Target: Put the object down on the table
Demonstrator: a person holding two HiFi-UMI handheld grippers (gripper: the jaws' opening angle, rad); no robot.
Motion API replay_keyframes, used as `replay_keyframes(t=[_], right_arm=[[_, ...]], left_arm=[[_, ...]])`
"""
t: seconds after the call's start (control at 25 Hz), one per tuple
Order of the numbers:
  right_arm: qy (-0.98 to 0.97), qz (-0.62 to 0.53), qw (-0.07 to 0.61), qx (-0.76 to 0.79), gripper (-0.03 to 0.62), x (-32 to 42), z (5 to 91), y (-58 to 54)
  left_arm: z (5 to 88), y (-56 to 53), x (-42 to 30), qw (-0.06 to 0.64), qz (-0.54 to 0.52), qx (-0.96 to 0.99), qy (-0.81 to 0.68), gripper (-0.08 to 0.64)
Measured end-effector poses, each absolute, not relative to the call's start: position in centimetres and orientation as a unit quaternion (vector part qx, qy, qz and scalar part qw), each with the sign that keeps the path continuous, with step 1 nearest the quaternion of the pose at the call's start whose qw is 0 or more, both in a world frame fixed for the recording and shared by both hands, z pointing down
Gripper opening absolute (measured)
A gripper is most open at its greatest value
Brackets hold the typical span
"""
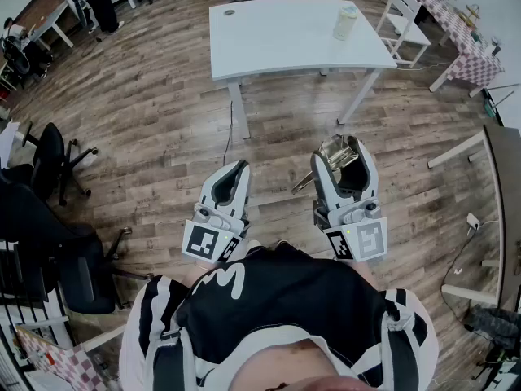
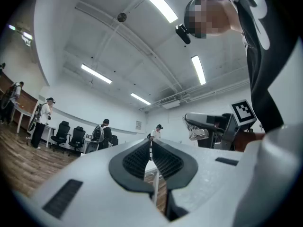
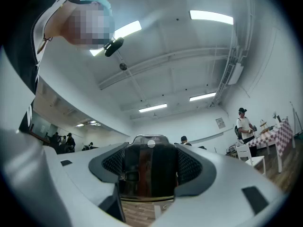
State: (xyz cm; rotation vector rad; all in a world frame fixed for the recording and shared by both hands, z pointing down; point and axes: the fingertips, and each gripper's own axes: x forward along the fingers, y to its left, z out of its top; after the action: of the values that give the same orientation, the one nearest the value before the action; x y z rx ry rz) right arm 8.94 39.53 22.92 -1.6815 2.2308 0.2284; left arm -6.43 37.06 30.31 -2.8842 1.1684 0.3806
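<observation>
A shiny metal cup [image 1: 340, 154] with a handle sticking out to the left sits between the jaws of my right gripper [image 1: 339, 163], which is shut on it. In the right gripper view the cup [image 3: 150, 171] fills the gap between both dark pads. My left gripper [image 1: 237, 174] is held beside it, with its jaws together and nothing in them. In the left gripper view its pads [image 2: 138, 161] meet, and the cup [image 2: 198, 134] shows at the right. Both grippers are held close to my body, above the wooden floor. The white table [image 1: 277, 43] stands well ahead.
A pale jar [image 1: 345, 23] stands near the table's right edge. A white chair [image 1: 404, 16] is to the right of the table, and black office chairs [image 1: 50, 157] stand at the left. A checked-cloth table [image 1: 464, 39] is at the far right. People stand in the background.
</observation>
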Motion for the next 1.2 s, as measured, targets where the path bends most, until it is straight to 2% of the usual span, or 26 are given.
replay_keyframes(t=[0.64, 1.2], right_arm=[[0.798, 0.073, 0.164, -0.575, 0.310, 8.1, 23.4, 39.3], [0.788, 0.071, 0.174, -0.586, 0.310, 5.0, 22.9, 39.1]], left_arm=[[30.4, 37.2, -7.0, -0.002, 0.125, -0.916, 0.380, 0.018], [31.4, 37.0, -10.9, 0.000, 0.107, -0.924, 0.367, 0.018]])
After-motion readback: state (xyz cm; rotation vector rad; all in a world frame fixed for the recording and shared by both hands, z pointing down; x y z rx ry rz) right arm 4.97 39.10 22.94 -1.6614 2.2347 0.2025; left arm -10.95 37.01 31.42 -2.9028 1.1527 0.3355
